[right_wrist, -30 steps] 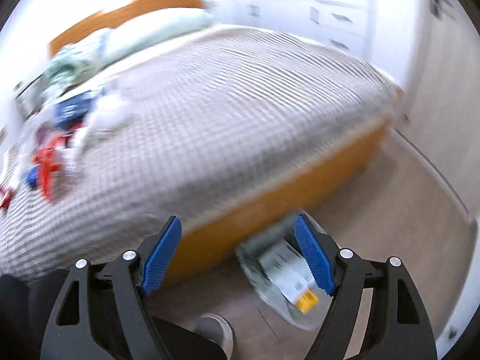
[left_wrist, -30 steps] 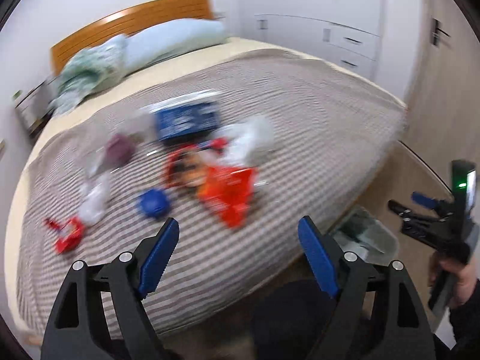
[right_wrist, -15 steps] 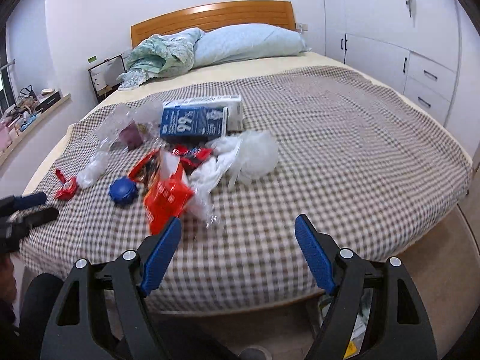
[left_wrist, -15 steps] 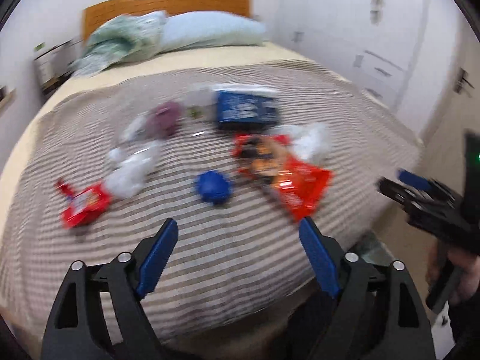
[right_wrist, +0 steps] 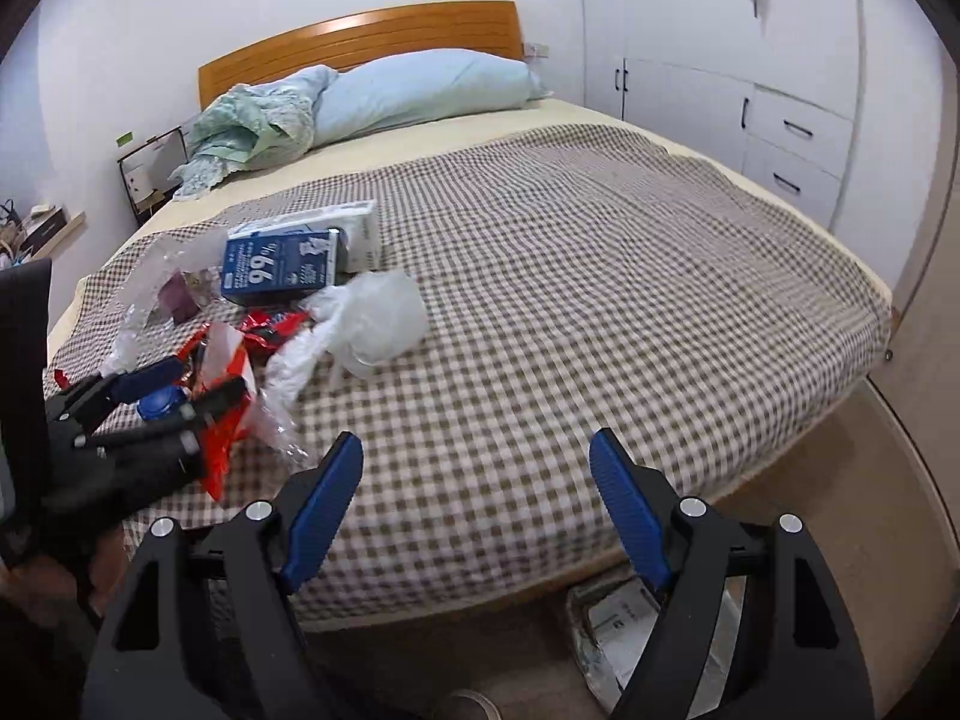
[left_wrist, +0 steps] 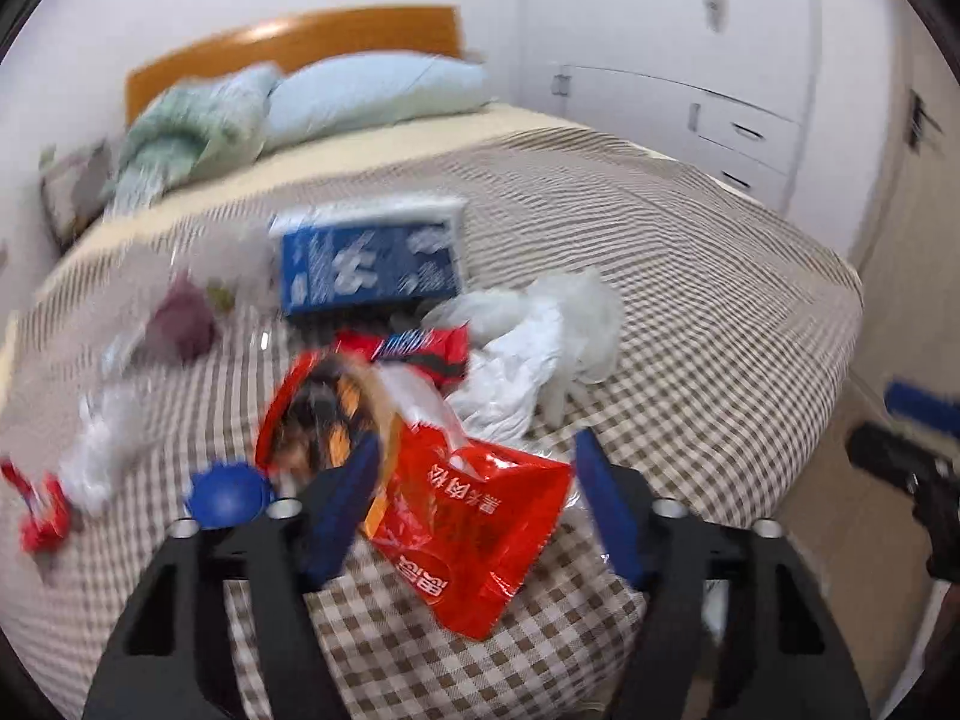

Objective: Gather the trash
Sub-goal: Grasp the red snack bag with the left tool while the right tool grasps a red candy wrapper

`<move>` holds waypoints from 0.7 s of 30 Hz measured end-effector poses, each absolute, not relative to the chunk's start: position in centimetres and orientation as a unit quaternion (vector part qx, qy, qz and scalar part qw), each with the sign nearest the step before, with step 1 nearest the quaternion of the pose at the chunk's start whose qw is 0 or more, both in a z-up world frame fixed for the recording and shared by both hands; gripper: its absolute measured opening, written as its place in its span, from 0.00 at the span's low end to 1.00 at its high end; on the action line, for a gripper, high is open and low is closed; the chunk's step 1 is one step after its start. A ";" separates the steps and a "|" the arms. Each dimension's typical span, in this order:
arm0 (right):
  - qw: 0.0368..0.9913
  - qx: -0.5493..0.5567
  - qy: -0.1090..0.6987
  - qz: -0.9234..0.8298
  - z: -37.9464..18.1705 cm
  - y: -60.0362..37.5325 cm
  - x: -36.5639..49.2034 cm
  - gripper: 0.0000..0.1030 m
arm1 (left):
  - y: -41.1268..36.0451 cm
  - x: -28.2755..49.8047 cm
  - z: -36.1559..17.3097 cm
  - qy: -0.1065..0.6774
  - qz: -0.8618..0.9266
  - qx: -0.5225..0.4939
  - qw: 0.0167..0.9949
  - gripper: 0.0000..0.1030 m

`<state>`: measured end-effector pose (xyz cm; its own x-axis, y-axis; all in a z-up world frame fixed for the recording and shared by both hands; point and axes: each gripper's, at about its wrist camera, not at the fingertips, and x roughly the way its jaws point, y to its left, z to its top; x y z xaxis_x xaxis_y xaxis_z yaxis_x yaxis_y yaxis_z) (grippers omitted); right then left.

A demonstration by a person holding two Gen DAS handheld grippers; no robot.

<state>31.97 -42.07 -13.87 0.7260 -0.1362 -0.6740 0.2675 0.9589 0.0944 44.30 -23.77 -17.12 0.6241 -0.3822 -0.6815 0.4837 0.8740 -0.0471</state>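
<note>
A red snack bag (left_wrist: 474, 522) lies crumpled near the front of the checked bedspread (right_wrist: 570, 300). My left gripper (left_wrist: 477, 498) is low over it and its jaws are closing, one blue pad on each side of the bag; I see no pad pressing on it. Beyond the bag lie a second red wrapper (left_wrist: 420, 348), a blue carton (left_wrist: 369, 267), a white plastic bag (left_wrist: 540, 348), a blue round lid (left_wrist: 225, 495) and clear plastic scraps (left_wrist: 102, 444). My right gripper (right_wrist: 474, 492) hangs open and empty over the bed's near edge.
A small red wrapper (left_wrist: 36, 510) lies at the far left of the bed. A trash bag (right_wrist: 612, 624) with paper in it sits on the floor below the right gripper. Pillows (right_wrist: 420, 90) and the headboard are at the far end; white drawers (right_wrist: 792, 150) stand right.
The left gripper has dropped toward the red snack bag and its jaws have narrowed around it. The right wrist view swung from the floor bag up to the bed, then held.
</note>
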 end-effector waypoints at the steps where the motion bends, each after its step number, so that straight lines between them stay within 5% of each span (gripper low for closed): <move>1: 0.923 0.097 0.355 -0.108 -14.1 -42.2 32.0 0.73 | -23.4 44.5 -17.4 0.366 -0.239 0.067 0.897 0.48; 18: 0.919 0.124 0.368 -0.063 -15.8 -41.7 31.9 0.73 | -23.3 44.7 -20.2 0.405 -0.211 0.112 0.882 0.51; 21: 0.920 0.125 0.367 -0.065 -15.8 -41.8 31.8 0.73 | -22.3 43.7 -19.0 0.415 -0.199 0.084 0.884 0.68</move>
<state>31.77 -41.82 -15.76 0.7221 -0.0277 -0.6912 0.2105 0.9606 0.1815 43.73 -22.31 -19.02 0.5767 -0.2824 -0.7665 0.4216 0.9066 -0.0169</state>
